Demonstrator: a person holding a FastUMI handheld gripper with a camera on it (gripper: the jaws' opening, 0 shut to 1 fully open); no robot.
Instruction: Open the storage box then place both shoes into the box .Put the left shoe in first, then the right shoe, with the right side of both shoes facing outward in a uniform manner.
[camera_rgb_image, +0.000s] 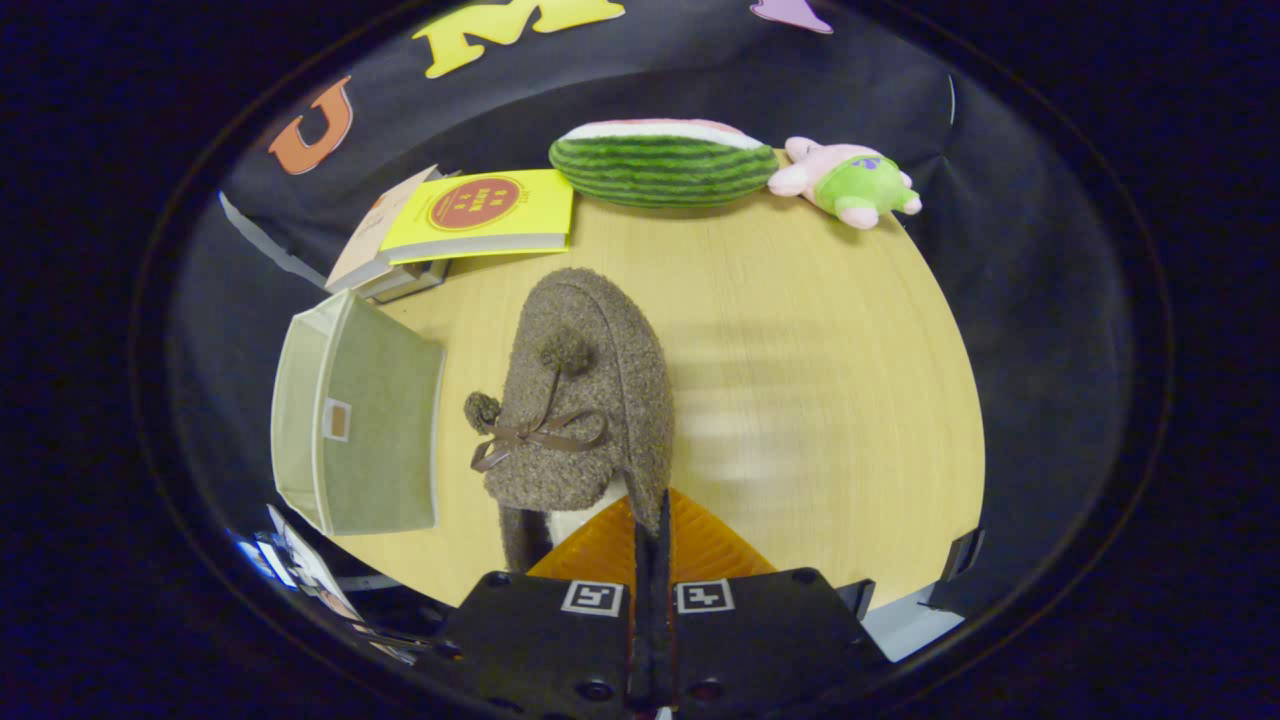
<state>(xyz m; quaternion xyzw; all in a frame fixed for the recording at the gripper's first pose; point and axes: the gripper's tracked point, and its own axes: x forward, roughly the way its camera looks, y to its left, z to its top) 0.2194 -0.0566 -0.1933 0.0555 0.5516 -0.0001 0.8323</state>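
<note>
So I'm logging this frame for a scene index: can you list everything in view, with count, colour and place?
shoe: one, brown fuzzy with pom-poms and bow, gripped at its rear edge, toe pointing ahead
storage box: one, pale green fabric, left of the shoe
books: stack, yellow one on top, beyond the box
watermelon plush: one, green striped, far table edge
plush toy: one, pink and green, right of the watermelon
table: one, light wood
tool: one, fingers closed on the shoe's edge

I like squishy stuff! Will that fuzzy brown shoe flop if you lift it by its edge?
Probably a bit. The fuzzy brown shoe looks soft and woolly, so it likely bends and weighs little. The fingers pinch its thin heel rim, so it may dangle. Fuzz seems grippy, unlikely to slip.
</note>
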